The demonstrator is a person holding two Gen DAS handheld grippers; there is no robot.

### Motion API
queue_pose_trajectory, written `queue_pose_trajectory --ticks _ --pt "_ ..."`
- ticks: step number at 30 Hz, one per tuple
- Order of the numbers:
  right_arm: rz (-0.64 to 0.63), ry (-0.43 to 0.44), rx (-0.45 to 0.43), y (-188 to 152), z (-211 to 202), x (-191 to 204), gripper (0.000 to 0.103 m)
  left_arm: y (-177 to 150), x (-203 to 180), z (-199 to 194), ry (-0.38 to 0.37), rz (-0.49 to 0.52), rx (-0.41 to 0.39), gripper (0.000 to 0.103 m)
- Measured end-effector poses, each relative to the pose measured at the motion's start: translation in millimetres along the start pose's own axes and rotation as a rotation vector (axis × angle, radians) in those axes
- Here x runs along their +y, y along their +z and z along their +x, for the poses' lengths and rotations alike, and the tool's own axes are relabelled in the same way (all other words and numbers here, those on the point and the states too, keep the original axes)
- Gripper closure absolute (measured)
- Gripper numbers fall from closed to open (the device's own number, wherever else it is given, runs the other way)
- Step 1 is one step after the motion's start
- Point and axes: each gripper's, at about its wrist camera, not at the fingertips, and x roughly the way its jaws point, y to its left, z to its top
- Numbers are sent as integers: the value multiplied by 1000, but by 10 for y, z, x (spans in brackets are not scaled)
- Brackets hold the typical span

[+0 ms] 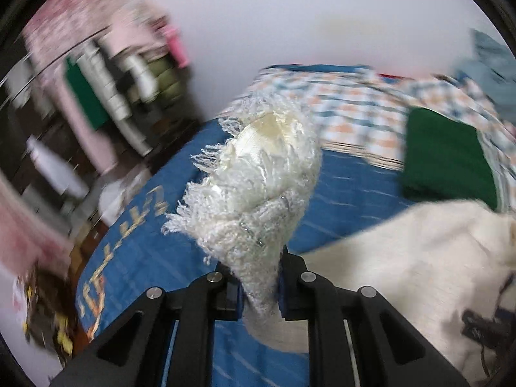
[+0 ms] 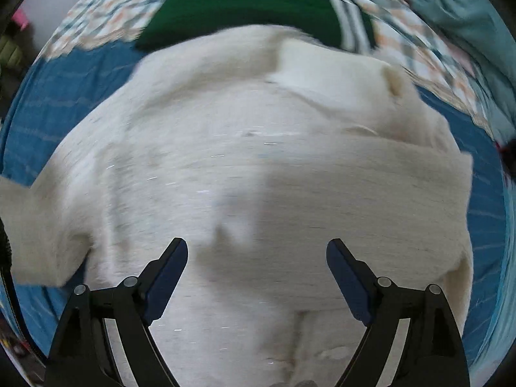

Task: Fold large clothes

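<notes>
A large cream-white knitted garment [image 2: 258, 167] lies spread on a blue bed cover [image 2: 58, 96]. My left gripper [image 1: 259, 285] is shut on a fringed edge of the garment [image 1: 254, 180] and holds it lifted above the bed; the rest of the garment [image 1: 419, 258] trails off to the right. My right gripper [image 2: 257, 251] is open and empty, hovering just above the middle of the garment, with its fingers [image 2: 171, 267] wide apart. Both views are motion-blurred.
A folded green garment [image 1: 445, 161] [image 2: 245, 3] lies on a checked sheet [image 1: 348, 96] at the back of the bed. A teal cloth [image 2: 467, 32] lies at the back right. Shelves and hanging clothes [image 1: 106, 80] stand left of the bed.
</notes>
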Motion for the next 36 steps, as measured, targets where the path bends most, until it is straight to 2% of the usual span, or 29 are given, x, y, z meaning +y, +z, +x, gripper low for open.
queue_pose_trajectory --ticks 6,10,14,18,20,21,22,23,24,25,27,30,33,36 --pt "161 -8 25 -17 -34 -1011 14 -80 -1250 -399 -212 113 70 92" --pt "240 -52 16 -165 -138 -1999 14 -170 -2203 -626 -329 167 135 92" --pt "299 -49 31 -343 -158 -2774 14 -323 -3098 -715 -392 222 198 92" --pt "332 -31 54 -484 -114 -3306 13 -501 -3654 -730 -403 248 259 91" --pt "354 3 57 -545 -105 -3563 13 -581 -3837 -671 -375 264 292 84" --pt "363 25 53 -576 -119 -3636 13 -624 -3867 -665 -368 257 302 82" --pt "380 70 48 -613 -136 -3746 13 -647 -3876 -640 -372 247 315 70" --pt "392 91 48 -655 -147 -3779 13 -663 -3886 -618 -392 238 336 47" --pt "402 109 49 -672 -159 -3846 14 -654 -3899 -593 -417 223 355 32" --pt "411 134 46 -689 -188 -3907 14 -666 -3912 -601 -432 207 359 11" --pt "420 177 45 -705 -229 -4055 14 -649 -3821 -703 -461 168 351 11" --pt "432 247 42 -679 -343 -4098 14 -596 -3624 -844 -449 150 334 11" --pt "438 388 40 -529 -460 -3977 13 -545 -3201 -885 -390 88 342 10" --pt "420 541 73 -328 -398 -3630 14 -567 -2658 -825 -306 29 350 10"
